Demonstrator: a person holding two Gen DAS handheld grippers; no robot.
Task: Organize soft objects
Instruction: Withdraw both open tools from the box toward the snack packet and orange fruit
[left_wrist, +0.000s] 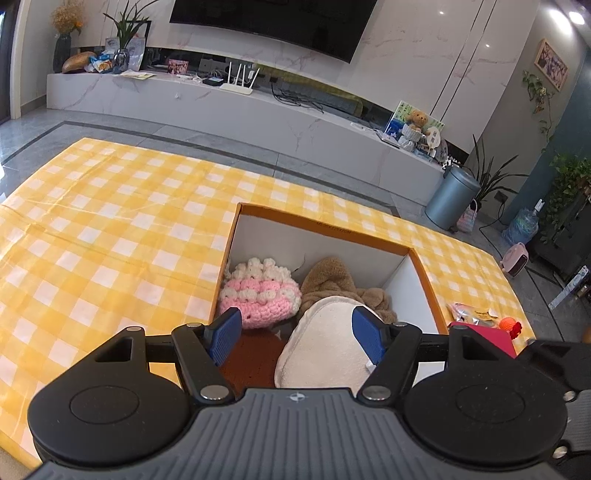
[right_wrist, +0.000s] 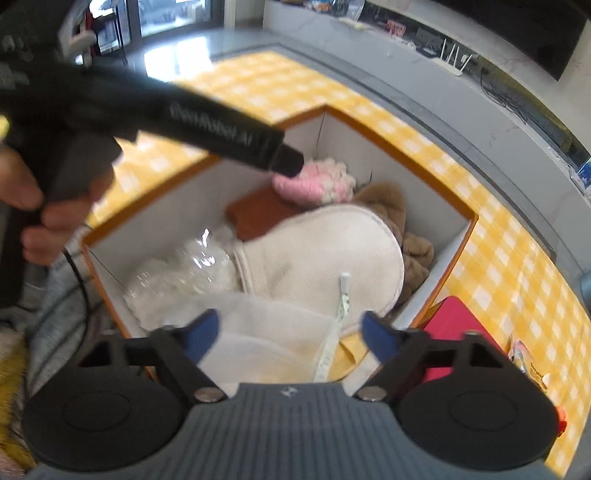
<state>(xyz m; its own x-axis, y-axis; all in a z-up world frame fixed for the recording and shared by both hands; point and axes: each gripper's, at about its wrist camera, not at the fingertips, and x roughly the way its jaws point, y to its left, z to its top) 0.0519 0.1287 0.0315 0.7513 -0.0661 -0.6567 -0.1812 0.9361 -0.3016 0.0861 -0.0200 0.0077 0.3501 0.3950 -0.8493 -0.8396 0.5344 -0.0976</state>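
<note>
over the orange-rimmed box (left_wrist: 424, 266) on the yellow checked cloth (left_wrist: 110, 221), both tools hang with jaws spread wide and nothing pinched. left gripper (left_wrist: 295, 332) shows three soft things in the box: a pink and white knitted piece (left_wrist: 258, 295), a brown plush toy (left_wrist: 328, 277) and a cream mitt (left_wrist: 325, 350). right gripper (right_wrist: 291, 332) shows more: a clear crinkly bag (right_wrist: 177, 269) at the near wall, a rust-brown pad (right_wrist: 258, 214), and a pale cloth with a white tag (right_wrist: 258, 332) lying over the box's near edge, between its blue fingertips (right_wrist: 376, 336) but not pressed by them. that view is blurred. across it runs the left tool's black body, a hand (right_wrist: 33, 206) on its grip, hiding part of the knitted piece. outside the box, just beside its corner, sits a red card (right_wrist: 454, 325), then a small packet (left_wrist: 469, 314) and an orange toy (left_wrist: 508, 325).
</note>
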